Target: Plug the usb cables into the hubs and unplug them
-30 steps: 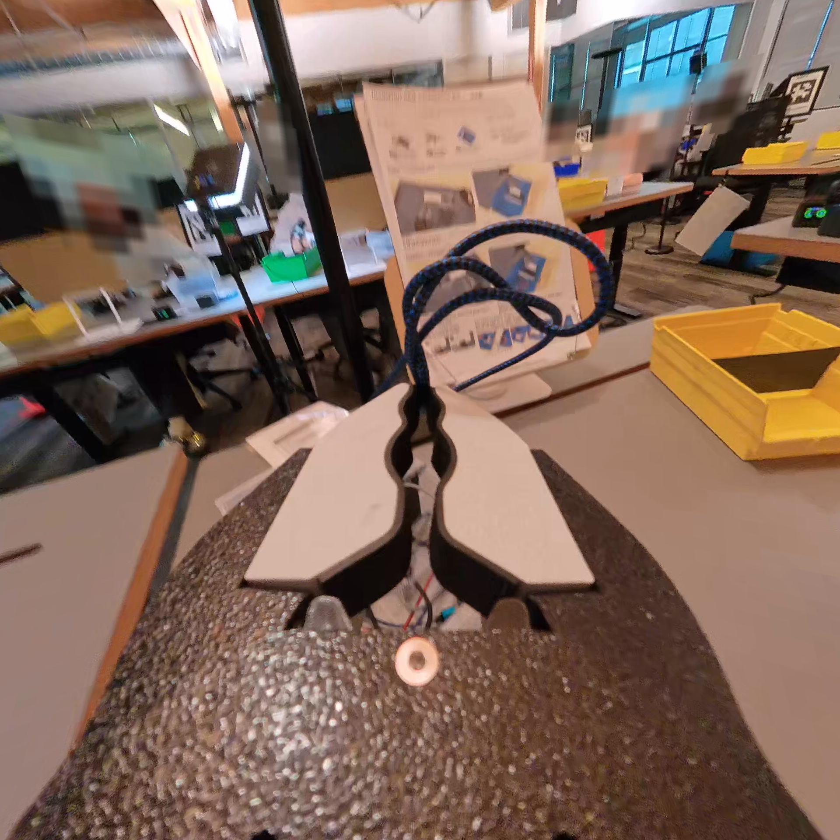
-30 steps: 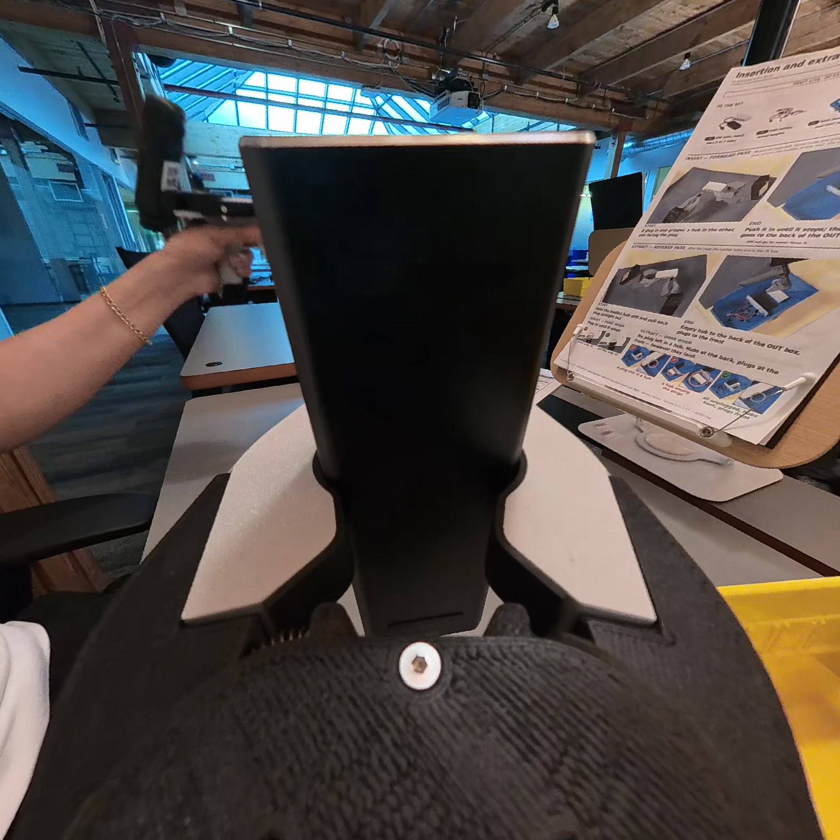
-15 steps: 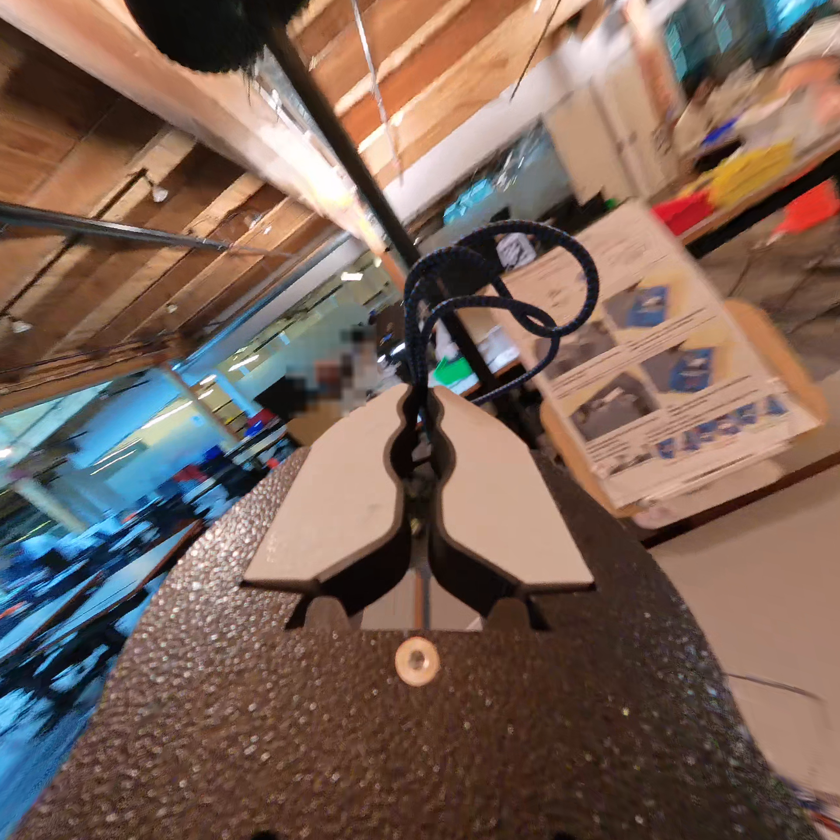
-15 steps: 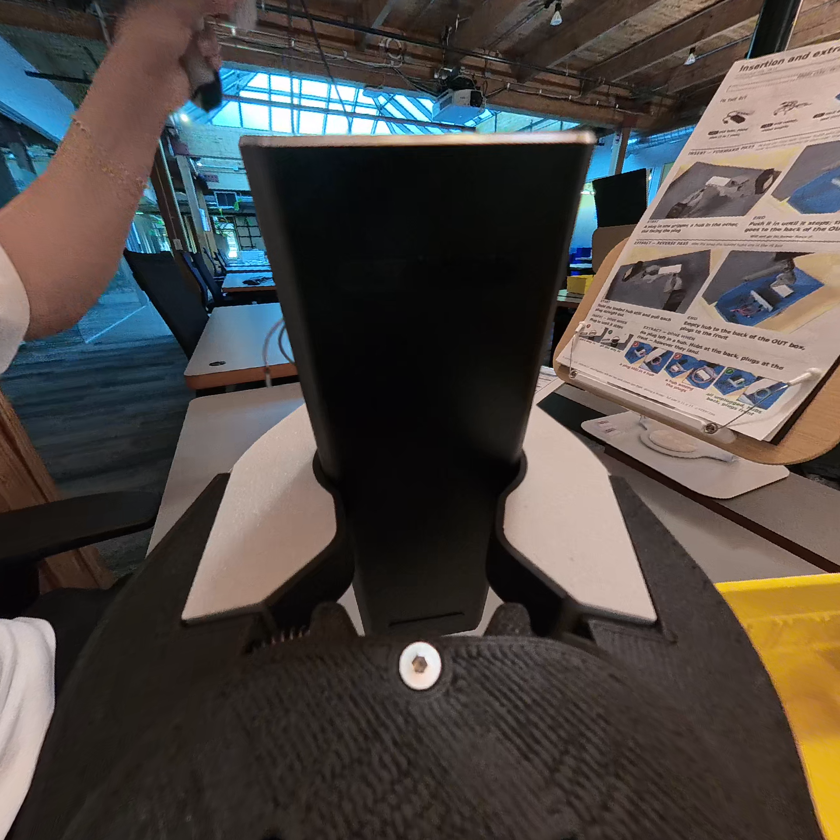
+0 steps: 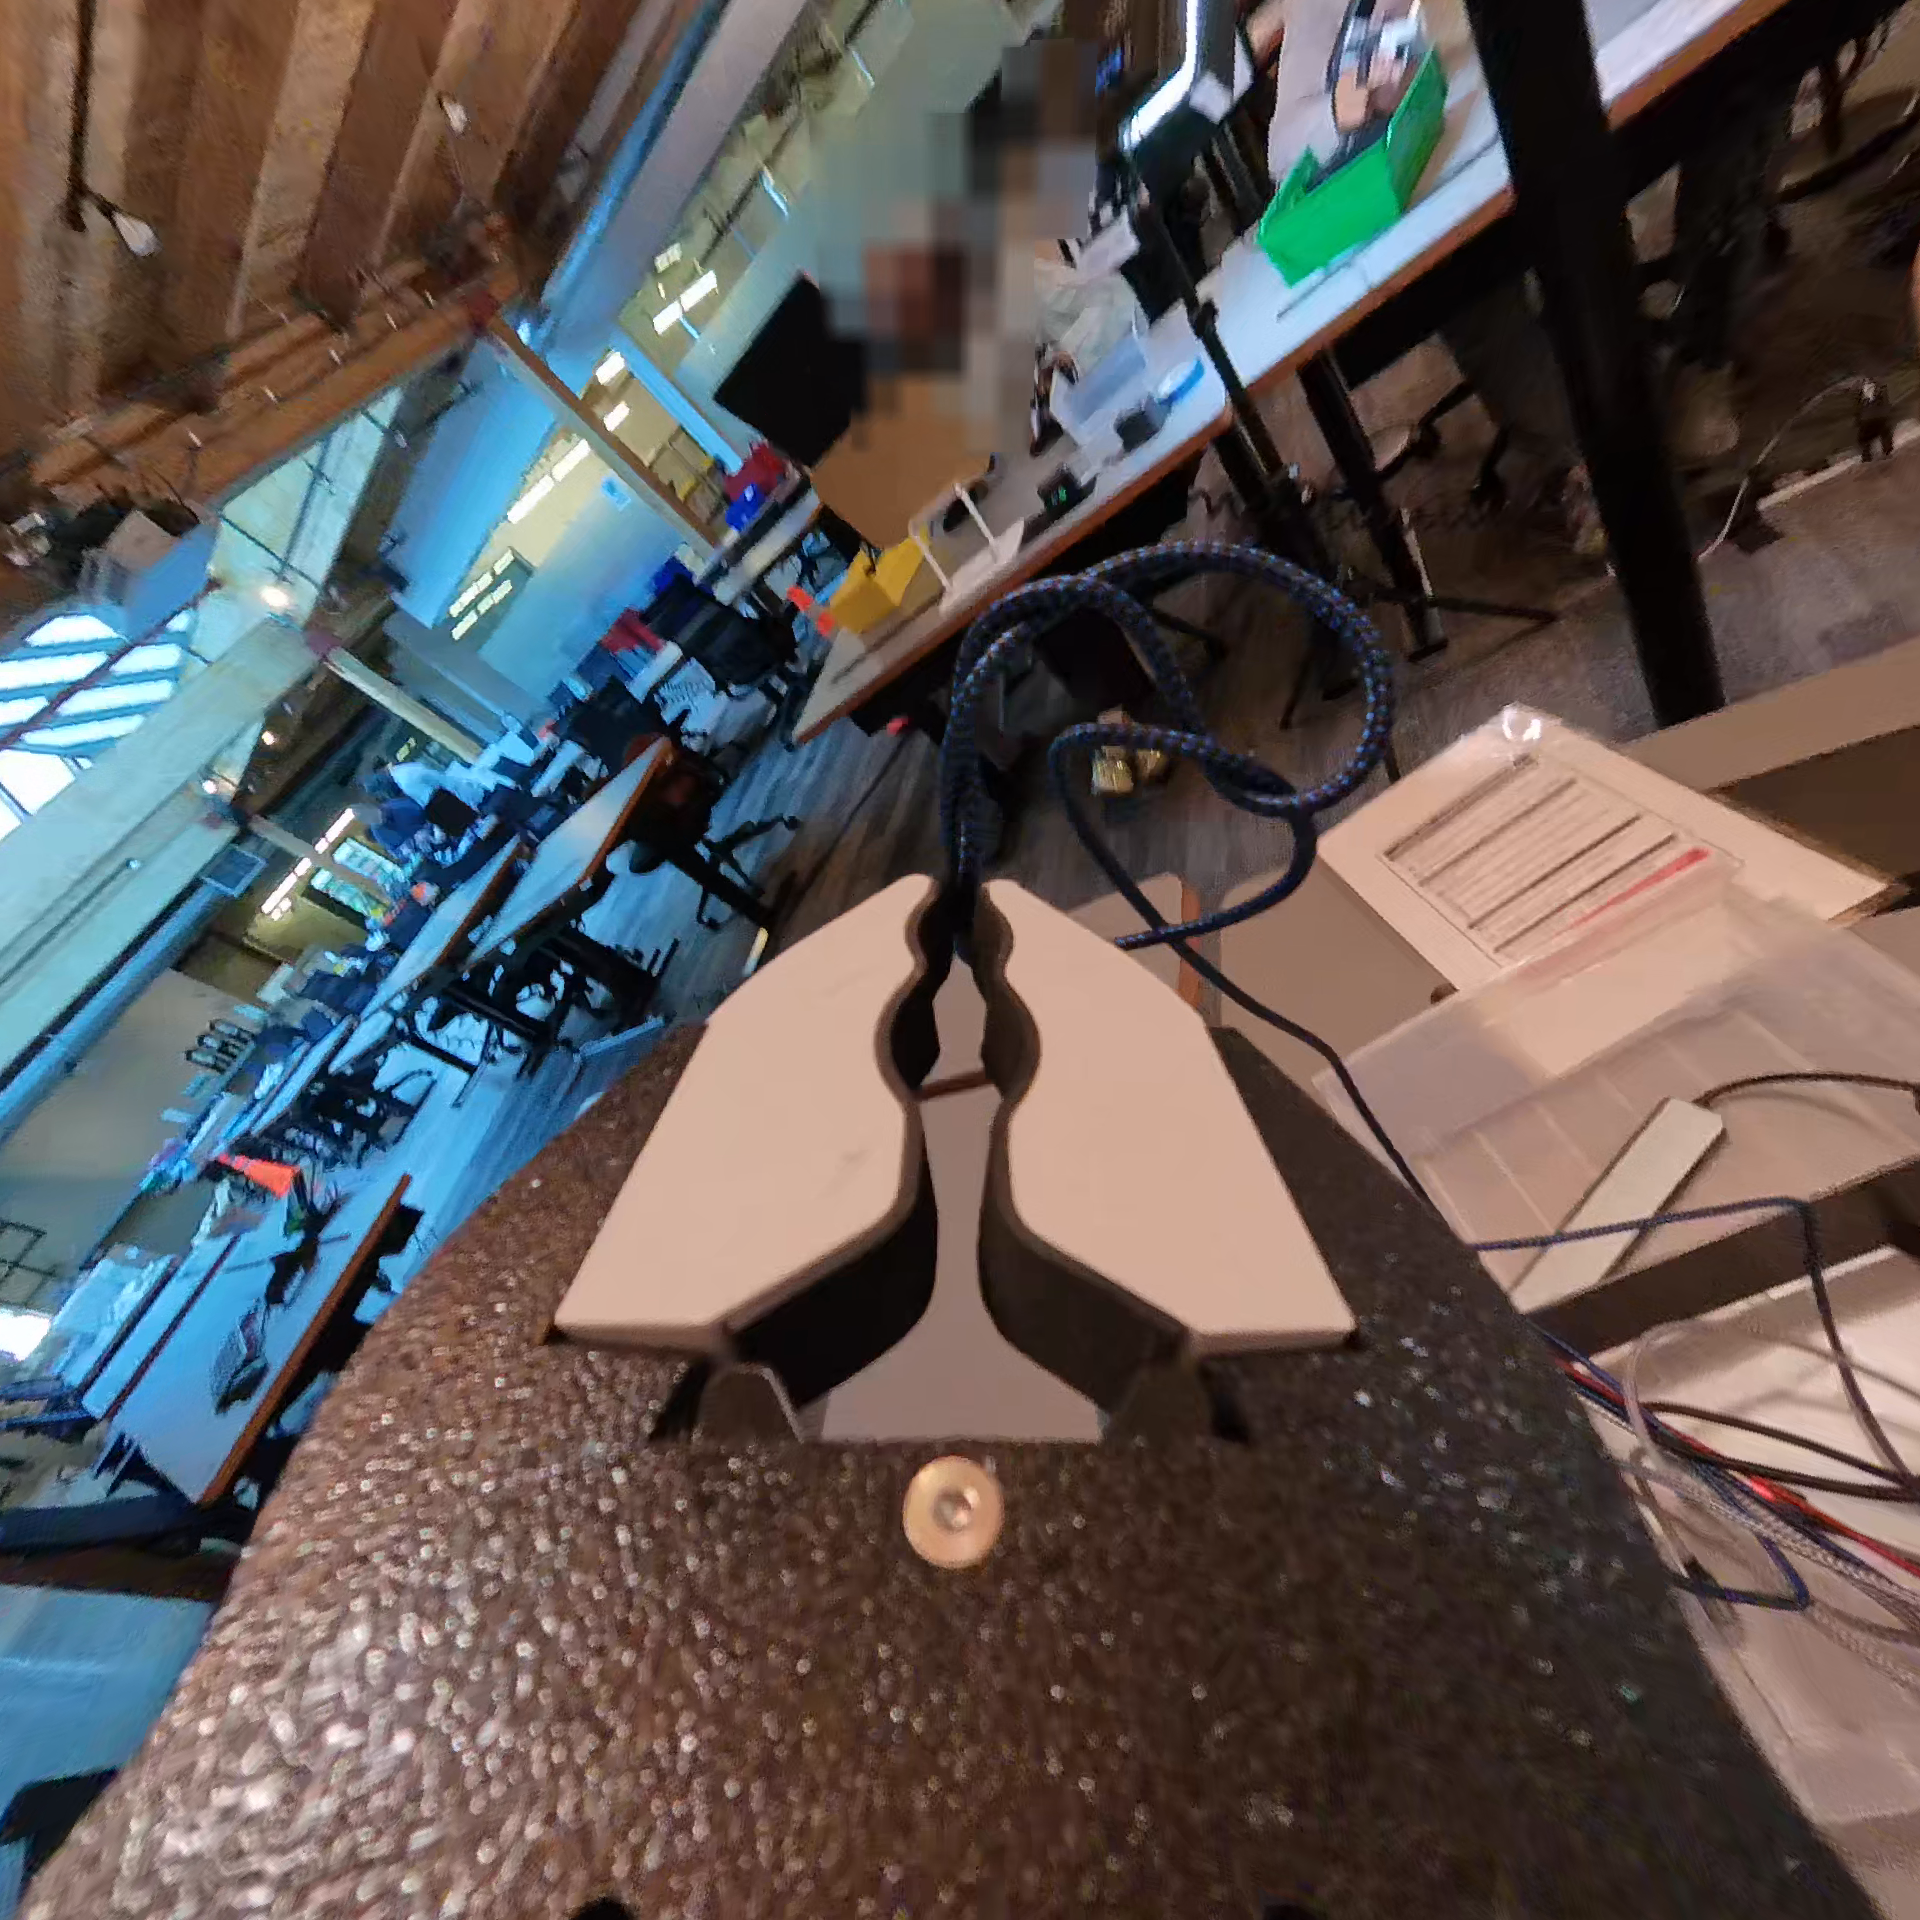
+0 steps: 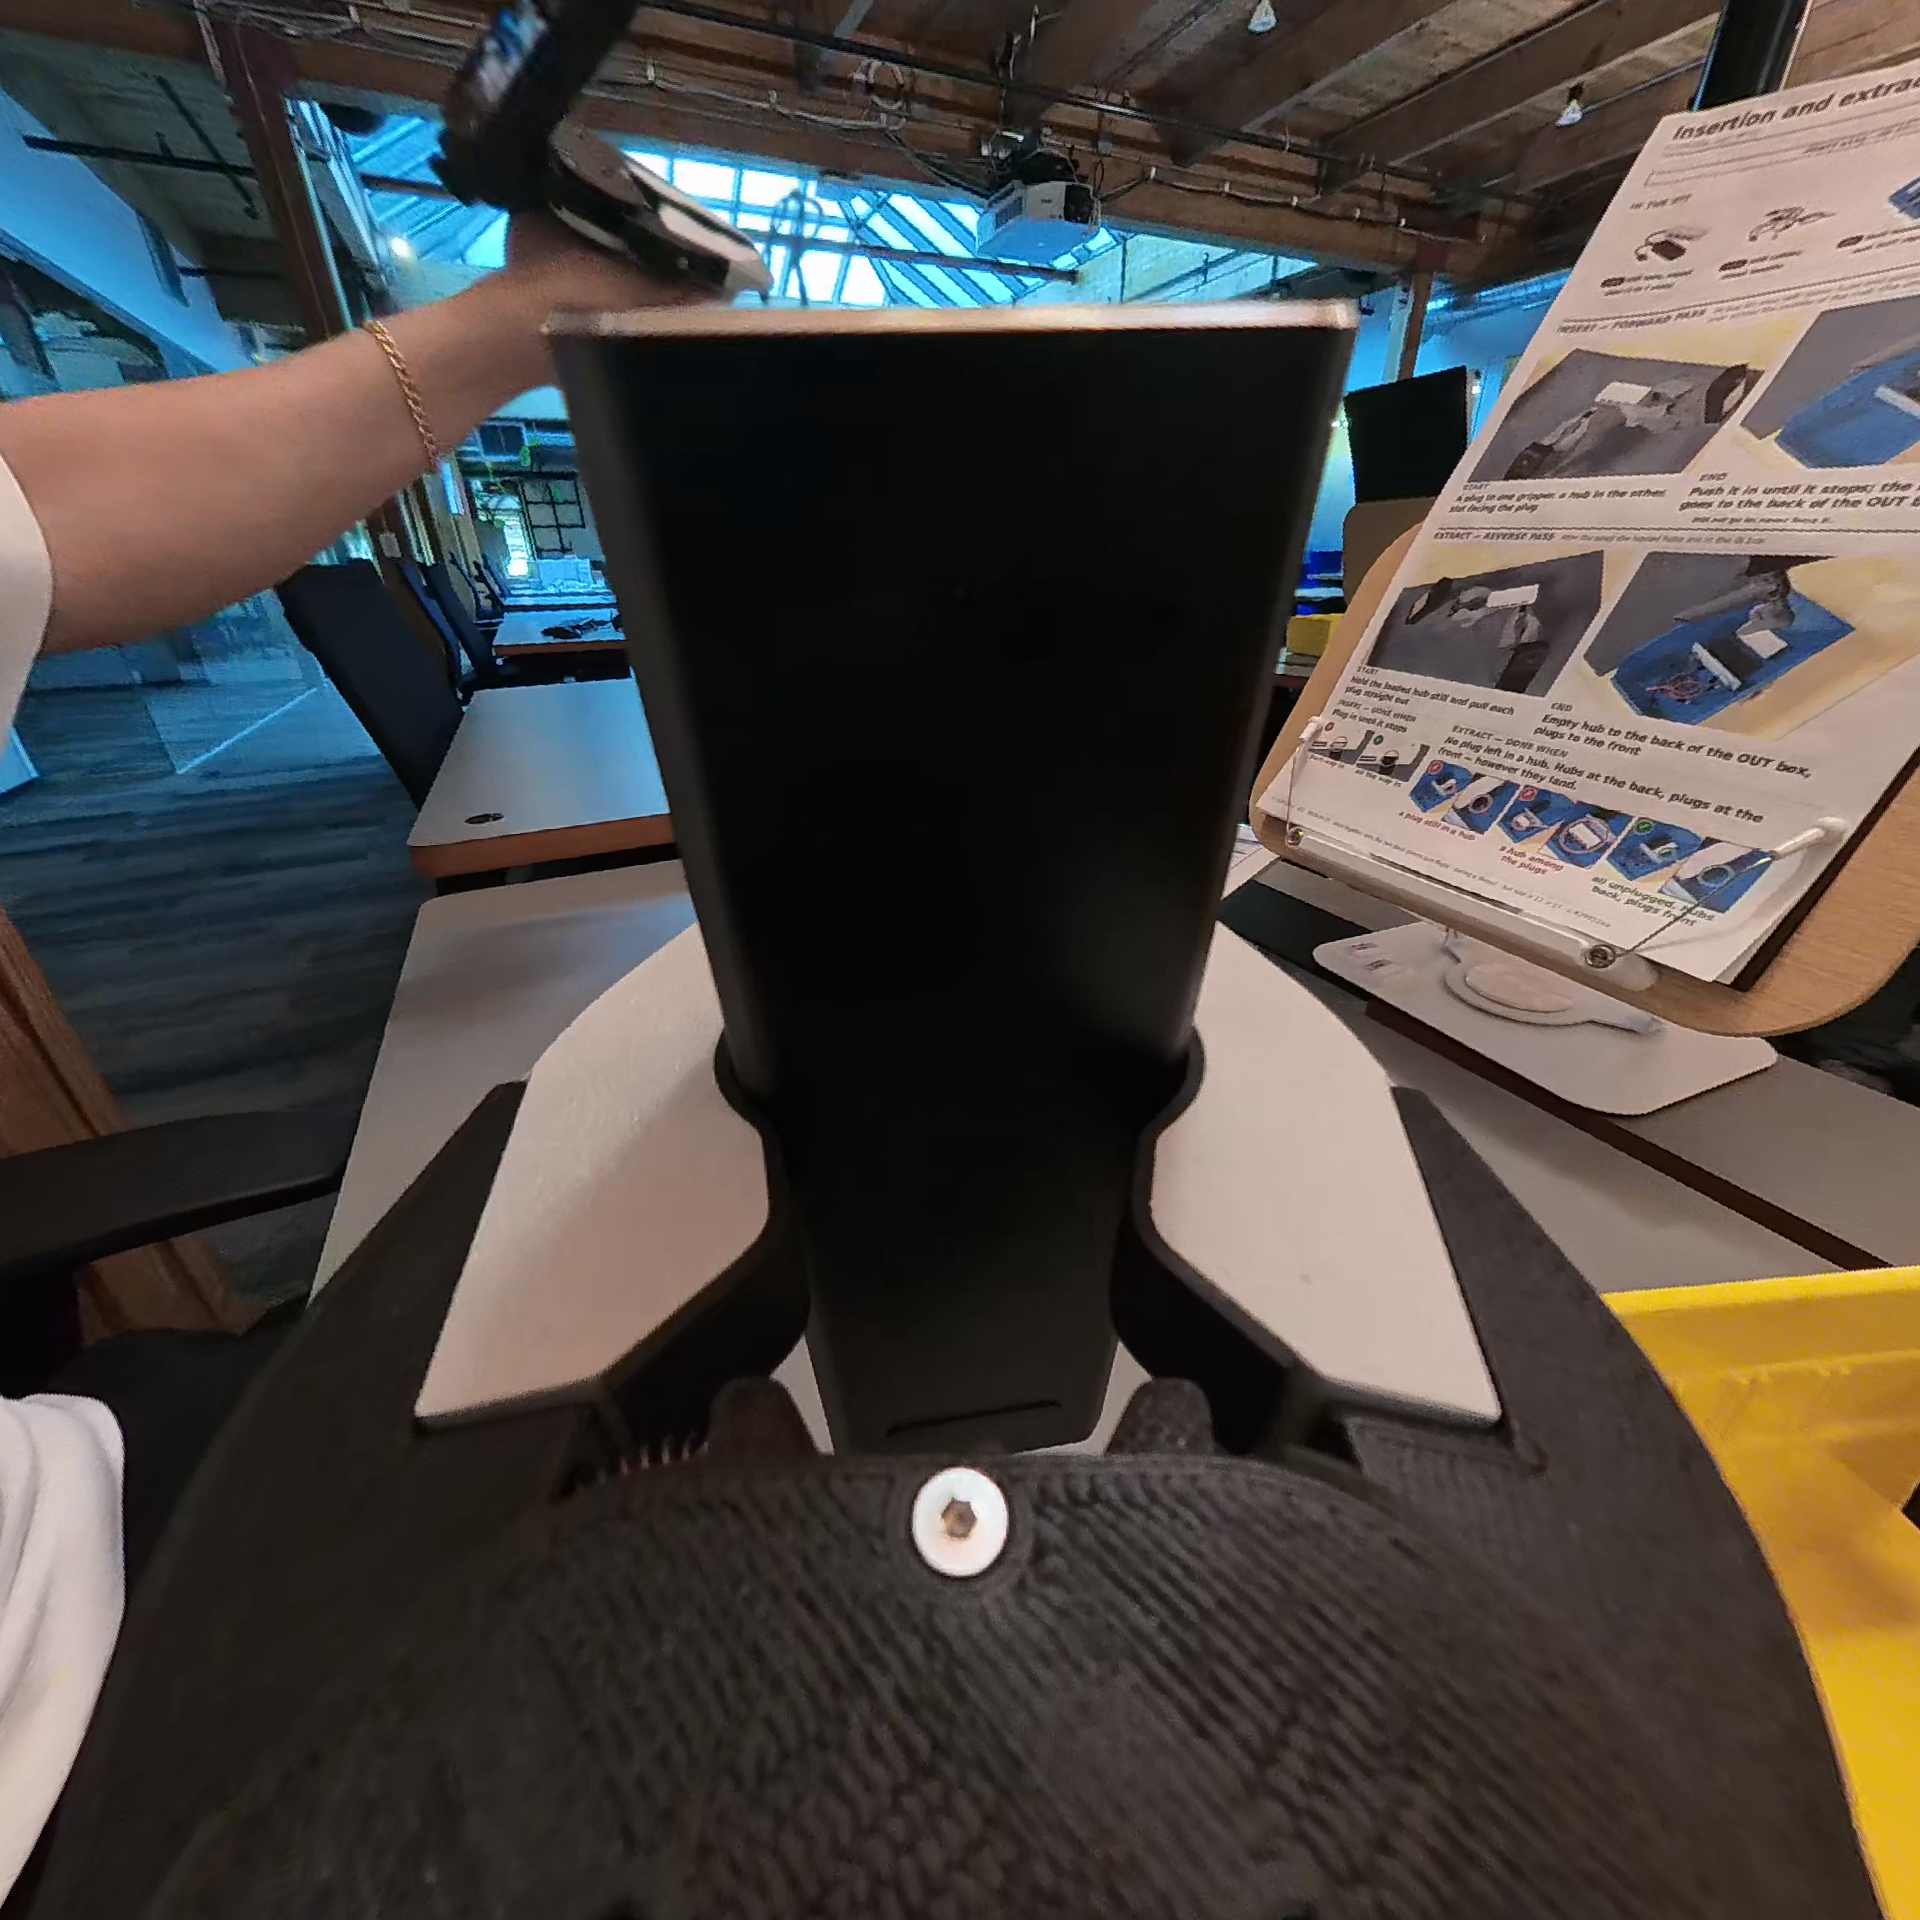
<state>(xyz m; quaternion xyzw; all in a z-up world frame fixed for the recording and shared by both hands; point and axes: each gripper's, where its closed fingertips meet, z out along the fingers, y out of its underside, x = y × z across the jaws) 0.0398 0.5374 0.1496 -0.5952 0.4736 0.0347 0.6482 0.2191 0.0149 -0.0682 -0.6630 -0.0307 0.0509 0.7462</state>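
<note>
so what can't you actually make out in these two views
- Left wrist view: the blue braided cable is pinched at the left tool tips; its plug is not visible.
- Right wrist view: the black hub held in the right tool shows only a flat dark face; its ports are out of sight.
- Right wrist view: the yellow bin is cut off by the frame edge.

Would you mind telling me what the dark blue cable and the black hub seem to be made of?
The cable looks sheathed in braided fabric, likely nylon: a woven blue-black fleck shows along its loops. The hub looks like matte black metal or hard plastic: smooth flat faces, with a pale bare edge on top.
</note>
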